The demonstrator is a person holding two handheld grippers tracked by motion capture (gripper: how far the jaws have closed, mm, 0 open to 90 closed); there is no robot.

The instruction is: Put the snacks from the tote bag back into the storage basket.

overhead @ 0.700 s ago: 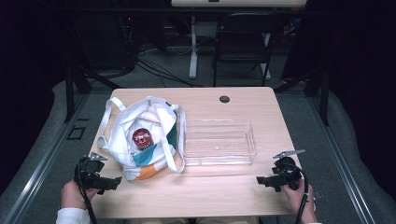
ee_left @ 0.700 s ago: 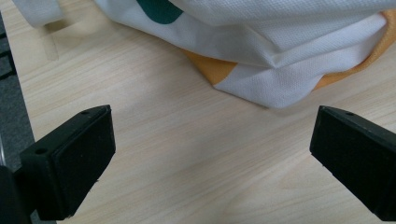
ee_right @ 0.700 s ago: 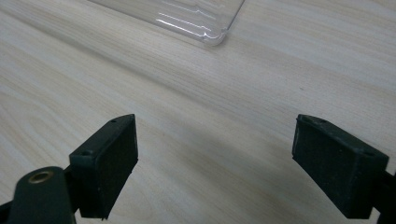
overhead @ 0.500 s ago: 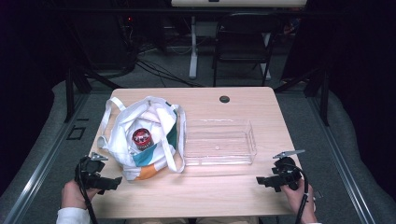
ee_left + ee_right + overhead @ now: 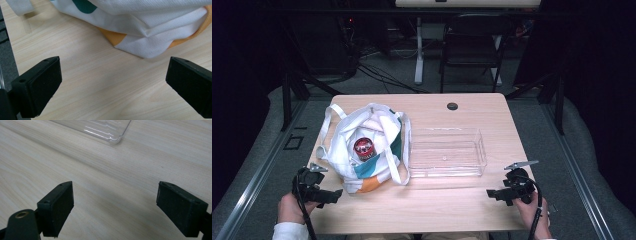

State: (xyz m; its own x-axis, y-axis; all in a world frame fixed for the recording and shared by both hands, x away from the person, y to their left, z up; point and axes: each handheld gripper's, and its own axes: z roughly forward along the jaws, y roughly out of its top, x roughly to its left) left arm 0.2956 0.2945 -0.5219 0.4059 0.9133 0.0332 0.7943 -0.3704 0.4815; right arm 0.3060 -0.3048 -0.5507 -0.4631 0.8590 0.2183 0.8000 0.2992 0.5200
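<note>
The wooden table (image 5: 432, 210) has bare room along its near edge, where the left gripper (image 5: 323, 193) and right gripper (image 5: 498, 192) rest with jaws spread wide, nothing between them. A white tote bag (image 5: 367, 150) with teal and orange patches lies left of centre, just beside the clear plastic tray (image 5: 446, 152) in the middle. A red-topped can (image 5: 363, 148) sits in the bag's open mouth.

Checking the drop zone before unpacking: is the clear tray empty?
Empty. In the high view the clear tray shows bare wood through its bottom; the red-lidded can sits inside the tote bag beside it.
</note>
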